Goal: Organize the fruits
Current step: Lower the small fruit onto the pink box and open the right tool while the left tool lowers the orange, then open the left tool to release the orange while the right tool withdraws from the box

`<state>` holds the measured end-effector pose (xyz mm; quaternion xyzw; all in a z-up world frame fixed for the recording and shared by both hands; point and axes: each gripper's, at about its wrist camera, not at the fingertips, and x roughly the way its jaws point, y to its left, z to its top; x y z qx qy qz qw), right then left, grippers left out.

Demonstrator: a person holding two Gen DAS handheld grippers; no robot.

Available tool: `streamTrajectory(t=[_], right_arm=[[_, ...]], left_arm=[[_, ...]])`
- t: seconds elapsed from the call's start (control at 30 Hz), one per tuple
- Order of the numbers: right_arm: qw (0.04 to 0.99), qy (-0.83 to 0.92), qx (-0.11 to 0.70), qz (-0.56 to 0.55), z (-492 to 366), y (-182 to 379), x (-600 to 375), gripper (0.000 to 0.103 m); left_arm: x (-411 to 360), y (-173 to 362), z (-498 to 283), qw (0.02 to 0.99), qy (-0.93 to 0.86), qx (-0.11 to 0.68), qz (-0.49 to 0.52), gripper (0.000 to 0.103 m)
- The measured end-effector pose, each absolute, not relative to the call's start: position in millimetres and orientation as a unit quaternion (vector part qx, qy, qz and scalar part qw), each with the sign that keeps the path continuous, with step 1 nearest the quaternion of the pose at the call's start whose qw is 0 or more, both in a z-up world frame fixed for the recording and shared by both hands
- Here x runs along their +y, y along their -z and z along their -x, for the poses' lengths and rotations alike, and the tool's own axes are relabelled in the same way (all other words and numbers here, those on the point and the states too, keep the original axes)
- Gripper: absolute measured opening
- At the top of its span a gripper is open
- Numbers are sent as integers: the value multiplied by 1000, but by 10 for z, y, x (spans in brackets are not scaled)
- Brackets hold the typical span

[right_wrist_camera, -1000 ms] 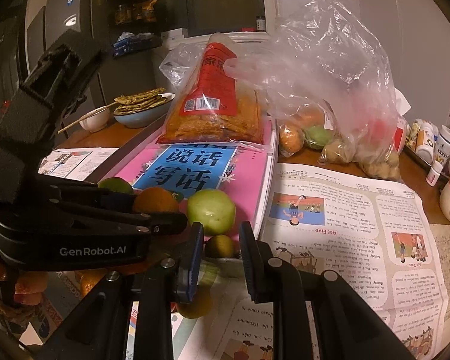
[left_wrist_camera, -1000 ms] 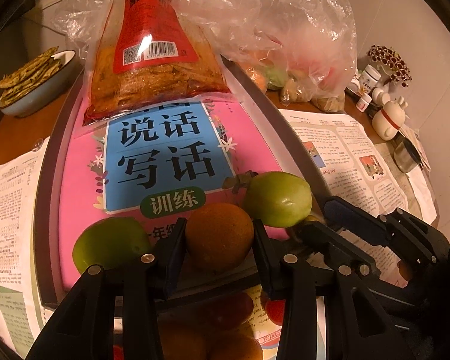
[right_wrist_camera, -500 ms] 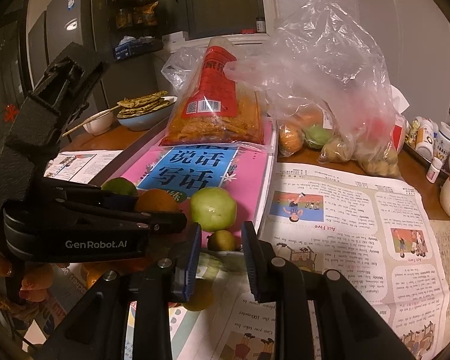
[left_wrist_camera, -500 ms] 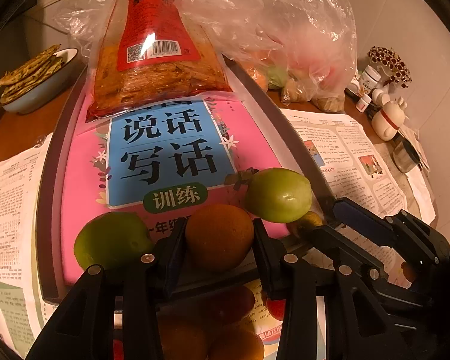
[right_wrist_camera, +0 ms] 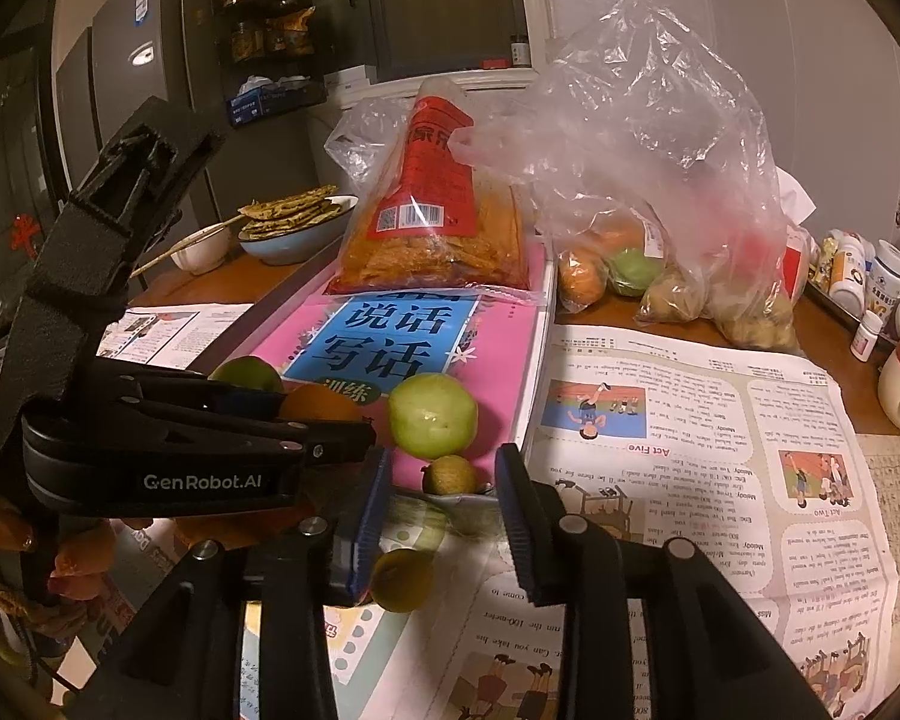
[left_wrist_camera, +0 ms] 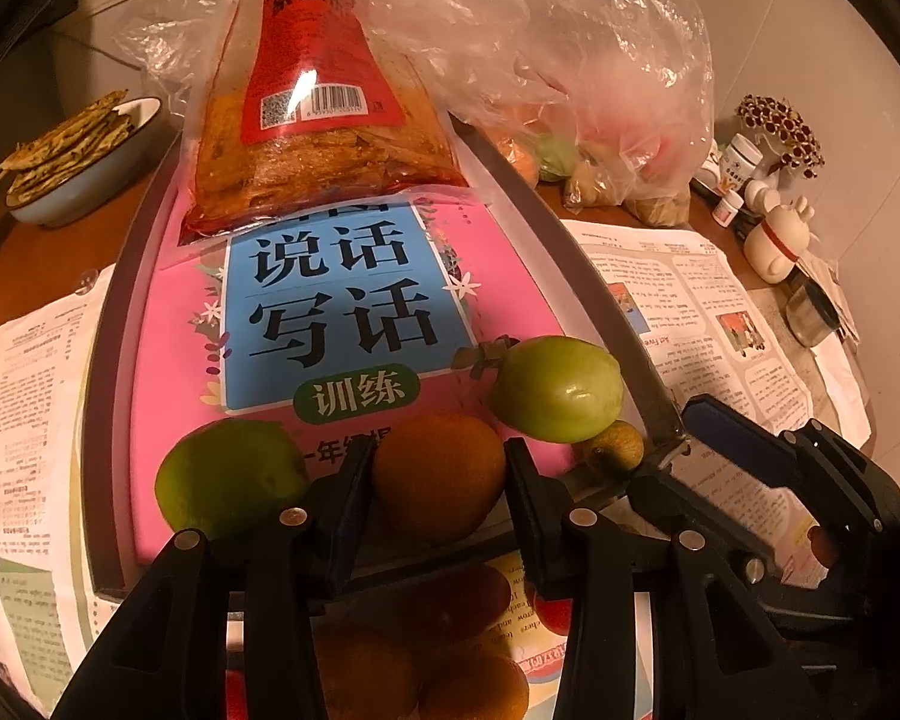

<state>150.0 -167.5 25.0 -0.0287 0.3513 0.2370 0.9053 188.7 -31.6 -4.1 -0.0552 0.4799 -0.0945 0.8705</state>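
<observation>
My left gripper [left_wrist_camera: 438, 480] is shut on an orange [left_wrist_camera: 438, 474] and holds it over the near end of the grey tray [left_wrist_camera: 600, 312], on the pink book [left_wrist_camera: 342, 300]. A lime [left_wrist_camera: 228, 474] lies left of it. A green fruit [left_wrist_camera: 558, 387] and a small brown fruit [left_wrist_camera: 615, 447] lie right of it. My right gripper [right_wrist_camera: 441, 519] is open and empty just before the tray's near corner, with the small brown fruit [right_wrist_camera: 450, 474] beyond its tips and a yellow fruit [right_wrist_camera: 399, 579] on the newspaper below it. More fruit [left_wrist_camera: 450, 660] lies under the left gripper.
A snack bag [left_wrist_camera: 312, 102] lies on the tray's far end. A clear plastic bag [right_wrist_camera: 660, 192] holds more fruit at the back right. A bowl of flatbread [right_wrist_camera: 294, 222] stands back left. Bottles and a white figurine [left_wrist_camera: 774, 234] line the right edge. Newspaper [right_wrist_camera: 690, 420] covers the table.
Both grippers have shifted slightly; the view has drawn back a little. The left stays shut on the orange, and the right stays open.
</observation>
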Motion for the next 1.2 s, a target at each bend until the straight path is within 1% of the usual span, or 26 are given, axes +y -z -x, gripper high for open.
streamTrajectory(t=[0.07, 0.3, 0.37, 0.43, 0.5, 0.63, 0.7, 0.73, 0.77, 0.9, 1.0, 1.07, 1.2], right_arm=[[906, -231, 352, 30, -1498, -251, -1684, 47], [907, -230, 354, 22, -1494, -252, -1727, 48], [906, -230, 354, 21, -1489, -255, -1731, 48], [907, -229, 353, 20, -1485, -257, -1733, 49], [907, -229, 353, 17, -1475, -264, -1747, 52], [908, -225, 354, 11, -1475, -280, -1783, 52], [908, -224, 353, 8, -1468, -293, -1806, 53], [909, -223, 353, 6, -1464, -301, -1819, 53], [909, -222, 352, 4, -1458, -312, -1835, 53], [912, -217, 348, -4, -1440, -343, -1885, 61], [914, -215, 344, -8, -1415, -376, -1920, 62], [915, -213, 343, -9, -1407, -390, -1928, 62], [917, -213, 338, -13, -1381, -424, -1942, 67]], left_arm=[[-316, 17, -1875, 872, 94, 478, 54, 50], [-293, -41, -1837, 875, 91, 473, 55, 51], [-295, -55, -1825, 875, 91, 471, 56, 52], [-297, -67, -1810, 876, 91, 471, 55, 55], [-314, -74, -1797, 877, 88, 470, 52, 55], [-320, -115, -1766, 878, 88, 467, 53, 55], [-318, -148, -1746, 880, 88, 464, 53, 59], [-312, -168, -1733, 881, 86, 462, 53, 62], [-312, -182, -1722, 882, 86, 460, 54, 63], [-288, -231, -1682, 885, 83, 454, 56, 63], [-256, -264, -1636, 888, 80, 450, 58, 65], [-227, -299, -1591, 890, 78, 445, 59, 69], [-138, -367, -1519, 895, 72, 436, 66, 70]])
